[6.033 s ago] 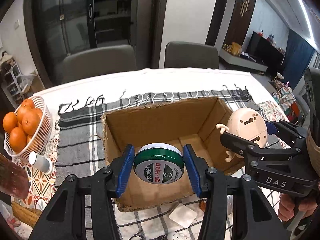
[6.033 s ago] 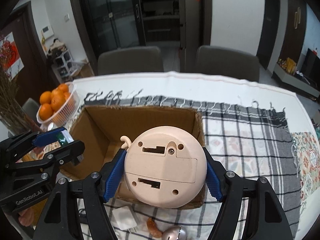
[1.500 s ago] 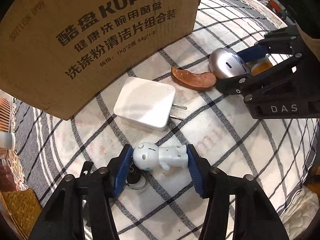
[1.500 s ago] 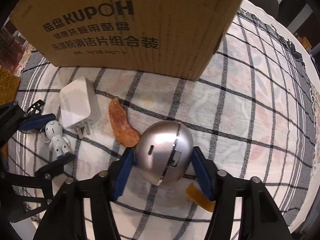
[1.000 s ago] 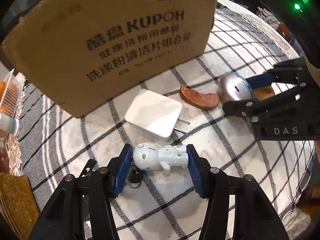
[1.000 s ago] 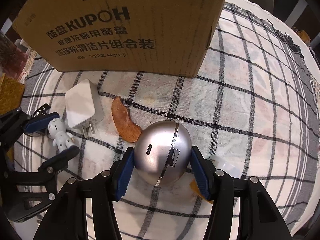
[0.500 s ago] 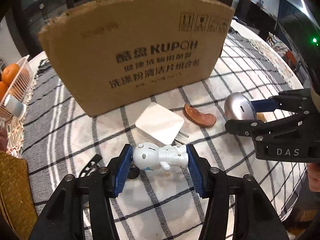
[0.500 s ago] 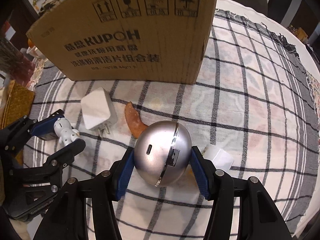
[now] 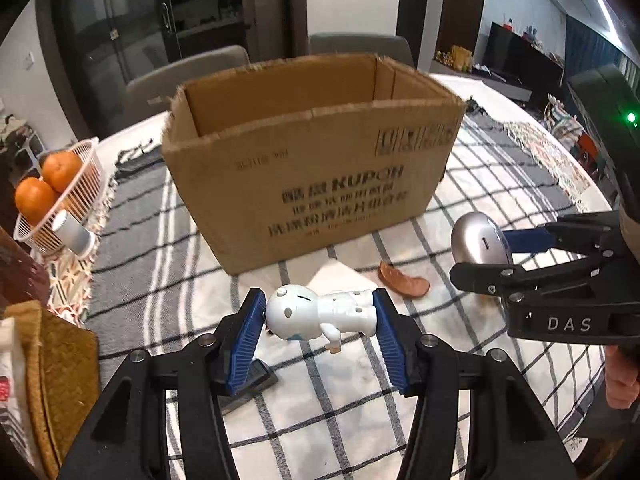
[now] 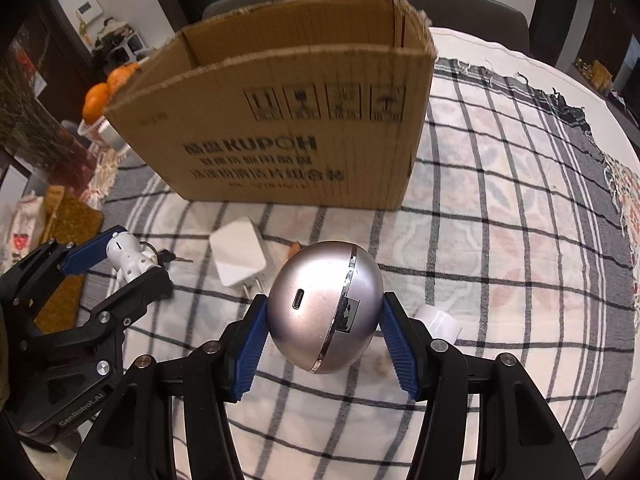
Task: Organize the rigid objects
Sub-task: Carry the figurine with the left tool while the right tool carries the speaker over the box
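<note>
Now that both tools have risen off the checked cloth [image 10: 500, 220], I find each one loaded and held before the open cardboard box [image 9: 316, 184]. A second and a half ago both items lay on the cloth with the box wall looming over them; at present the box rim and part of its inner walls show at 12 o'clock in both views.

Left gripper [image 9: 320, 316]: pinching the white figurine [image 9: 320, 314] crosswise, head against one blue pad and feet against the other. A key ring [image 10: 166, 257] hangs from its head end, seen in the right wrist view. Grip appears secure.

Right gripper [image 10: 324, 320]: pressed onto the silver egg-shaped device [image 10: 324, 304], pads on opposite flanks, charging port facing the camera. The shell is smooth and rounded; I judge a slip possible if the hold slackens.

Remaining on the cloth: white charger [image 10: 239, 258] with its prongs toward me, at 11 o'clock of the device; a brown curved piece [image 9: 404, 280] at 2 o'clock of the figurine; a small white item [image 10: 438, 322] just by the right pad. A basket of oranges [image 9: 52, 196] stands at 9 o'clock, well apart from the work.

Assessment: the lift is done and both loads are clear of the table. The next step, in my judgement, is carriage over the near wall and release inside. At least three items are left to collect.
</note>
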Demonstrator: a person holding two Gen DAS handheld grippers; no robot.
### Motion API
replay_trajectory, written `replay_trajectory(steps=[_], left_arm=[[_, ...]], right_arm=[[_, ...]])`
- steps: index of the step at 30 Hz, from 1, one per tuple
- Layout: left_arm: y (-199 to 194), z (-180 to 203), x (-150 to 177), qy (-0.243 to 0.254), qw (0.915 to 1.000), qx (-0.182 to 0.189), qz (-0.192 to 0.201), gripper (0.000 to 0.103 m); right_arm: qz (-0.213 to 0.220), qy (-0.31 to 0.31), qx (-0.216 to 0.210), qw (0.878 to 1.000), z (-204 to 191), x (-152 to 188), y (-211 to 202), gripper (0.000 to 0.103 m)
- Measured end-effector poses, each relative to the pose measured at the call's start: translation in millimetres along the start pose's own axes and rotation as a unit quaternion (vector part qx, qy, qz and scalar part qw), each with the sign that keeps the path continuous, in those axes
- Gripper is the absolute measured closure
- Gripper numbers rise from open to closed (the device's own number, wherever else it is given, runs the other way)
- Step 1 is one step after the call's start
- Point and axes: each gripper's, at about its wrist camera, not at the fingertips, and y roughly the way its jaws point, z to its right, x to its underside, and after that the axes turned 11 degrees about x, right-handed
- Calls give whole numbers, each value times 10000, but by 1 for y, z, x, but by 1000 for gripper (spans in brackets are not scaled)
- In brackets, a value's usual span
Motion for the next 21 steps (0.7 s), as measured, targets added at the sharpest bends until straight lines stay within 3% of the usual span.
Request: replay_trajectory(steps=[21], left_arm=[[-63,-1,-43,-143,9963,-44,848,49]], right_arm=[[911,298,-148,9953,-5,-31,-60,46]])
